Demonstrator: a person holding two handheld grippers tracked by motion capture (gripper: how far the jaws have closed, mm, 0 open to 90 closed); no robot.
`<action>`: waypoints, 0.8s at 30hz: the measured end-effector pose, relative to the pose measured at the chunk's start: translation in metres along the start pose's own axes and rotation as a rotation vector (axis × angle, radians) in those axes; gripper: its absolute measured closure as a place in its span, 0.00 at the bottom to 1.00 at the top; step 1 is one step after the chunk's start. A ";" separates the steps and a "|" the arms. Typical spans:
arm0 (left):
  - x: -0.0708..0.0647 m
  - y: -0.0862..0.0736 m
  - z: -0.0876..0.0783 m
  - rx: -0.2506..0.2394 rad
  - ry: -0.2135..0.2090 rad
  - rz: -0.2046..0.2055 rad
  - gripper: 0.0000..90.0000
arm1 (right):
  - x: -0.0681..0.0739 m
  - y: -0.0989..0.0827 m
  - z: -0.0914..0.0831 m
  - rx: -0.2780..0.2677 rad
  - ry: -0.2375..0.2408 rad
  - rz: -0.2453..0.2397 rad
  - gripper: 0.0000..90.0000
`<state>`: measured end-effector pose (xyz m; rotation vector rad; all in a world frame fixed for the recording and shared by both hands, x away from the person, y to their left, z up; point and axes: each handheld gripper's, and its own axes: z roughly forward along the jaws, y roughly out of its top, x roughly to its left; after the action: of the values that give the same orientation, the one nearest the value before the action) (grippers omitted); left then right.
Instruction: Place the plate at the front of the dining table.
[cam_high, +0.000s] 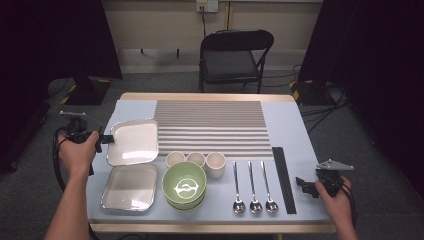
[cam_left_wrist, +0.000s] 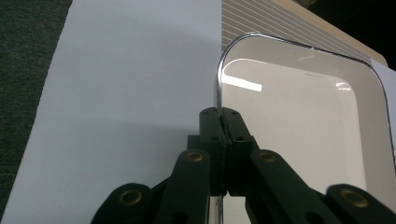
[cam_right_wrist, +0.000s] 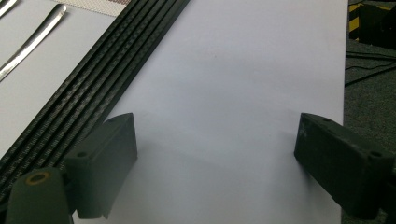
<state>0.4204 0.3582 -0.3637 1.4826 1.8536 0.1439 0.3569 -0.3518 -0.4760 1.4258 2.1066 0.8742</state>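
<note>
My right gripper (cam_high: 306, 186) idles wide open over the cloth beside the black strips (cam_high: 283, 179). My left gripper (cam_high: 106, 142) pinches the near rim of the tray (cam_high: 134, 142), tilted above the table's left side. Next, I judge, comes carrying it to the striped mat (cam_high: 212, 127).

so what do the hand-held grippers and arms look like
Both are black. The left hand-held gripper has brass-coloured rivets on its jaw links and a looping black cable. The right hand-held gripper has blocky black pads and a grey three-cornered plate on top. Forearms are bare, no sleeves.

Three spoons (cam_high: 255, 187) beside green bowls (cam_high: 184, 185)
</note>
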 end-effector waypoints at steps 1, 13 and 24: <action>0.000 0.001 0.000 0.007 -0.002 0.007 0.99 | 0.000 0.000 0.000 0.000 0.000 0.000 0.13; -0.010 0.012 0.006 0.012 0.001 0.004 0.99 | 0.000 0.000 0.000 0.003 -0.001 -0.004 0.13; -0.023 0.018 0.014 0.005 0.006 -0.006 0.99 | 0.000 0.000 0.000 0.002 -0.007 -0.005 0.13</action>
<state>0.4448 0.3393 -0.3535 1.4815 1.8649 0.1408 0.3569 -0.3515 -0.4760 1.4219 2.1057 0.8644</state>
